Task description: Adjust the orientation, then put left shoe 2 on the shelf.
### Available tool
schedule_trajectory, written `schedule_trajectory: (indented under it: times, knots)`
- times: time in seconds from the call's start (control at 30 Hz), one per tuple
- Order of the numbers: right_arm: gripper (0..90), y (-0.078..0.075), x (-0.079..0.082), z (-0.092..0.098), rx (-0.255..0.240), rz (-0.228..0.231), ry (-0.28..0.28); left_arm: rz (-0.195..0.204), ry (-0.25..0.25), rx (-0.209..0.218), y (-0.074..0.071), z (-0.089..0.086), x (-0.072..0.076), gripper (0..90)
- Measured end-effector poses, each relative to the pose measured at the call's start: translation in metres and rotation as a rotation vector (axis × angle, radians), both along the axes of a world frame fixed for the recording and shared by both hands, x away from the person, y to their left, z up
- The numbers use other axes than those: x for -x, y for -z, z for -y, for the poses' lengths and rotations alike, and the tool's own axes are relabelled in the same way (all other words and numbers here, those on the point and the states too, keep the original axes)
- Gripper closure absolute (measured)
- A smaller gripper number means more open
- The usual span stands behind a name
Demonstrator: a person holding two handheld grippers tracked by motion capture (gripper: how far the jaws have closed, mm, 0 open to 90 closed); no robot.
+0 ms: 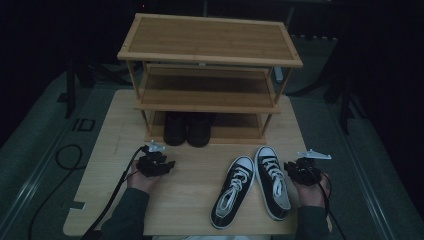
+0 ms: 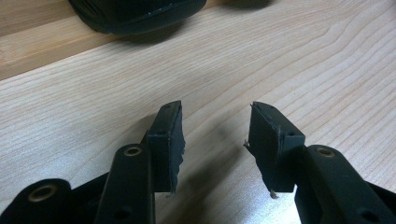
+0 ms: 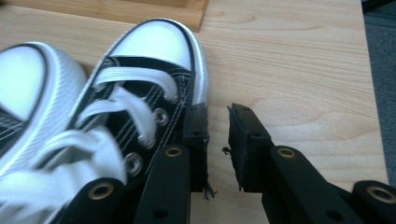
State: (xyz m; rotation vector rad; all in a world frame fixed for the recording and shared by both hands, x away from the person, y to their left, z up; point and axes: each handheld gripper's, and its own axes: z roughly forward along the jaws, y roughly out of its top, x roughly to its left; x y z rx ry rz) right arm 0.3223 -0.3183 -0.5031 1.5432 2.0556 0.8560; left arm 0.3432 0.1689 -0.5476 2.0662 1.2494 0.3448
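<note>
Inspector: Where are the sneakers sitting?

Clerk: Both are lying on the table [image 1: 190,200], toes toward the bamboo shoe rack [image 1: 210,55]. The right sneaker [image 1: 272,182] is resting just beside the right gripper [image 1: 299,169], the left sneaker [image 1: 232,192] alongside it.

Inspector: Jaws?

Clerk: The right gripper's are standing narrowly parted, pinching nothing, the near one seemingly against the canvas. The left gripper [image 1: 156,165] is holding its jaws spread over bare wood, near dark shoes [image 1: 187,130] on the bottom shelf.

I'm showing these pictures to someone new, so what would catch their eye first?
Probably the pair of black-and-white sneakers lying on the table's near right, beside the right gripper. Behind them stands a three-tier wooden shoe rack, with dark shoes on its bottom shelf.
</note>
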Motion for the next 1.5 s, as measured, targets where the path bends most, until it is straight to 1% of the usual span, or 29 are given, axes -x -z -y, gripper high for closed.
schedule_trajectory:
  times: [0.17, 0.23, 0.3, 0.37, 0.4, 0.47, 0.57, 0.63, 0.87, 0.97, 1.13, 1.23, 1.33, 1.37, 1.43, 1.5]
  knots:
    - [73.8, -0.004, 0.008, 0.001, 0.0, 0.003, -0.005, 0.001, 0.002, 0.0, 0.0, 0.0, 0.001, 54.9]
    - [73.2, -0.006, 0.01, 0.0, -0.009, 0.002, -0.012, 0.0, 0.003, -0.002, 0.0, 0.0, 0.001, 54.9]
    - [72.7, -0.009, 0.014, 0.0, -0.033, 0.005, -0.025, 0.001, 0.003, 0.0, -0.001, 0.001, 0.001, 54.9]
    - [72.6, -0.014, 0.018, -0.001, -0.027, 0.013, -0.033, 0.001, 0.003, 0.0, 0.0, 0.001, 0.0, 54.9]
    - [72.5, -0.017, 0.02, -0.002, -0.027, 0.015, -0.041, -0.002, 0.002, -0.002, 0.0, 0.001, 0.001, 54.9]
    - [72.5, -0.022, 0.024, -0.002, -0.041, 0.019, -0.058, 0.0, 0.004, -0.002, 0.0, 0.001, 0.001, 54.9]
    - [72.5, -0.03, 0.029, -0.005, -0.041, 0.024, -0.082, -0.001, 0.003, -0.004, 0.0, 0.001, 0.001, 54.9]
    - [72.5, -0.034, 0.032, -0.006, -0.056, 0.02, -0.102, 0.001, 0.002, -0.003, 0.0, 0.001, 0.002, 54.9]
    - [72.0, -0.043, 0.041, -0.011, -0.048, 0.003, -0.15, 0.0, 0.003, -0.003, 0.0, 0.002, 0.002, 54.9]
    - [70.7, -0.043, 0.044, -0.013, -0.034, -0.01, -0.16, -0.003, 0.005, -0.006, 0.0, 0.002, 0.002, 54.9]
    - [70.3, -0.039, 0.046, -0.017, -0.015, -0.048, -0.18, -0.004, 0.005, -0.007, 0.001, 0.002, 0.002, 54.9]
    - [71.1, -0.036, 0.047, -0.019, 0.016, -0.074, -0.183, -0.003, 0.005, -0.007, 0.001, 0.003, 0.002, 54.9]
    - [75.4, -0.032, 0.047, -0.021, 0.054, -0.11, -0.168, -0.003, 0.005, -0.007, 0.0, 0.002, 0.002, 54.9]
    - [75.4, -0.032, 0.047, -0.021, 0.054, -0.11, -0.168, -0.003, 0.005, -0.007, 0.0, 0.002, 0.002, 54.9]
    - [77.9, -0.026, 0.046, -0.021, 0.074, -0.146, -0.16, -0.006, 0.004, -0.007, 0.001, 0.003, 0.002, 54.9]
    - [78.7, -0.024, 0.046, -0.022, 0.092, -0.165, -0.151, -0.007, 0.005, -0.007, 0.001, 0.003, 0.002, 54.9]
